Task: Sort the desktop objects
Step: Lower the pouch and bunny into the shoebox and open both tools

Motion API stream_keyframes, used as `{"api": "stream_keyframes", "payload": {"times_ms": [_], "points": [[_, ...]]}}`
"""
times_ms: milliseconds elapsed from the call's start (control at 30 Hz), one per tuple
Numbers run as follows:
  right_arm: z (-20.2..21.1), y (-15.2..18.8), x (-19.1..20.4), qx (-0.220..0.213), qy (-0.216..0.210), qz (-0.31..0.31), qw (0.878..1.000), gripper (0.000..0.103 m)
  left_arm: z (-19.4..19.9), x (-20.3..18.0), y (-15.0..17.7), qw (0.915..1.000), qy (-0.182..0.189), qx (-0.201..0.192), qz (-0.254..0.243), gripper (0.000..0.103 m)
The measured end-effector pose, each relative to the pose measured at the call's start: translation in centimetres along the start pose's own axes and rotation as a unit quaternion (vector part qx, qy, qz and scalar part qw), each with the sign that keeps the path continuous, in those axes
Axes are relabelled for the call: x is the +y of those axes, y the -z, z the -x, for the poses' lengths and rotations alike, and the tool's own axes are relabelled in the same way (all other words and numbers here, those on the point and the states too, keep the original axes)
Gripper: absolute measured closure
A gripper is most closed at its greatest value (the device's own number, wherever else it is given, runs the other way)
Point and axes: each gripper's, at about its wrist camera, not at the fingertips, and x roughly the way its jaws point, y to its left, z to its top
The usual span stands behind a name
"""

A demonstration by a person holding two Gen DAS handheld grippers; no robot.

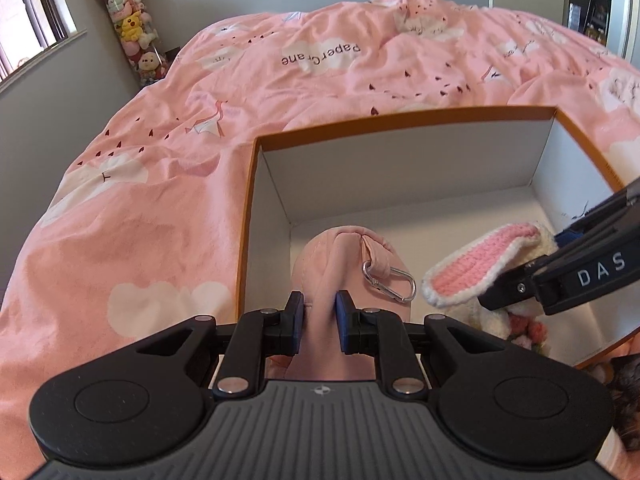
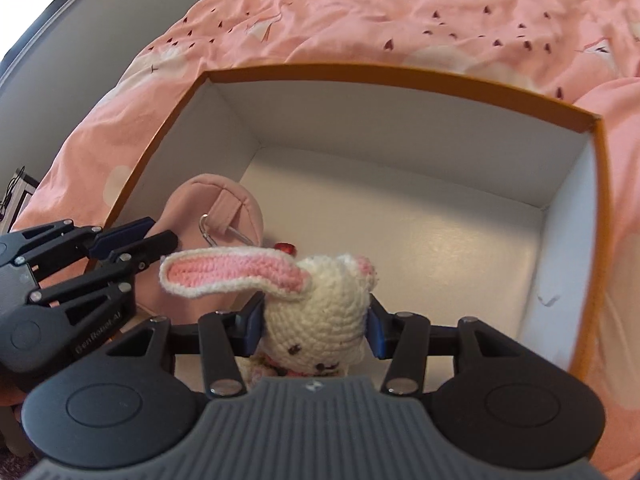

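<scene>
An open box (image 1: 250,184) (image 2: 400,76) with orange rim and white inside sits on the pink bed. My left gripper (image 1: 320,318) is shut on a fold of a pink fabric pouch (image 1: 340,256) with a silver carabiner (image 1: 394,284), hanging inside the box near its left wall. My right gripper (image 2: 316,326) is shut on the head of a white crocheted bunny (image 2: 320,300) with pink ears, also inside the box, right of the pouch (image 2: 216,200). The bunny's ear (image 1: 476,264) and the right gripper's fingers (image 1: 560,272) show at the left view's right edge.
A pink patterned duvet (image 1: 280,80) covers the bed around the box. A tall clear tube of plush toys (image 1: 132,28) stands in the far left corner by a window. The box floor (image 2: 420,240) is bare toward the back and right.
</scene>
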Motion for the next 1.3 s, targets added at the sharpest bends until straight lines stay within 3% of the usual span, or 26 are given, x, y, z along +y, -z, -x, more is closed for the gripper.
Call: {"api": "stream_keyframes", "payload": {"times_ms": [233,400,700,833,933,1100,1200,1300], "points": [[-1.8,-0.8,0.9,0.005,-0.003,0.004,1.000,0.044,-1.3,-0.4,0.6,0.9998,-0.005,0.021,-0.006,0.083],[-1.4,-0.6,0.7,-0.001,-0.004,-0.011,1.000,0.028,-1.5,-0.7,0.6,0.9993,-0.009,0.024,-0.027,0.082],[-0.5,0.5,1.0,0.002,-0.036,-0.019,0.999,0.028,-2.1,-1.2,0.6,0.9971,-0.018,0.030,-0.067,0.079],[-1.7,1.1,1.8,0.011,-0.016,-0.003,1.000,0.030,-1.3,-0.4,0.5,0.9978,-0.013,0.020,-0.061,0.077],[-2.0,1.2,1.4,0.015,-0.013,-0.006,1.000,0.042,-0.3,0.9,0.6,0.9988,0.009,0.015,-0.047,0.077],[-0.8,0.6,0.6,0.011,-0.002,-0.013,1.000,0.052,0.9,2.3,0.6,0.9990,0.036,0.003,-0.028,0.077],[-0.4,0.4,0.1,0.014,0.004,-0.022,1.000,0.052,1.3,2.6,0.5,0.9992,0.034,-0.004,-0.023,0.077],[-1.1,0.4,0.0,0.035,-0.024,-0.031,0.999,0.052,1.7,3.0,0.4,0.9990,0.044,-0.008,-0.010,0.077]]}}
